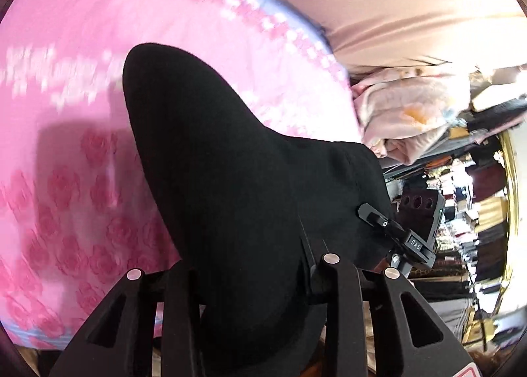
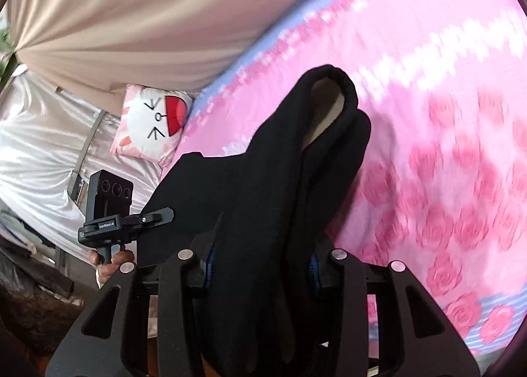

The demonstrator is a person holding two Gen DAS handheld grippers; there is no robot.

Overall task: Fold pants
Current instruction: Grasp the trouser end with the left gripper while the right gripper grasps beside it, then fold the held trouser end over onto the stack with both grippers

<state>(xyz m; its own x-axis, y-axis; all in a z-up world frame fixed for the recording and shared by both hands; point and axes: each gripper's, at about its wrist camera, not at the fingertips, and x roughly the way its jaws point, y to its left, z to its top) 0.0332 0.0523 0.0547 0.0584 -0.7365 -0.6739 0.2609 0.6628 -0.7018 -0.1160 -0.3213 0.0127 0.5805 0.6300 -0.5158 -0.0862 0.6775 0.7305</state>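
Both claws clamp the black pants point(image 1: 214, 179): left gripper point(image 1: 250, 275), right gripper point(image 2: 260, 265), cloth lifted over a pink rose-print bedspread point(image 2: 444, 162). Beige curtain point(image 2: 131, 14) at 11 o'clock; a cat-face pillow point(image 2: 151, 123) lies below it.

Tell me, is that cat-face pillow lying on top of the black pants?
No. In the right wrist view the cat-face pillow sits apart at the edge of the pink bedspread, while the black pants hang from the right claw.

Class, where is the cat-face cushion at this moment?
In the right wrist view, the cat-face cushion sits left of centre, at the pink bedspread's far edge, below the beige curtain.
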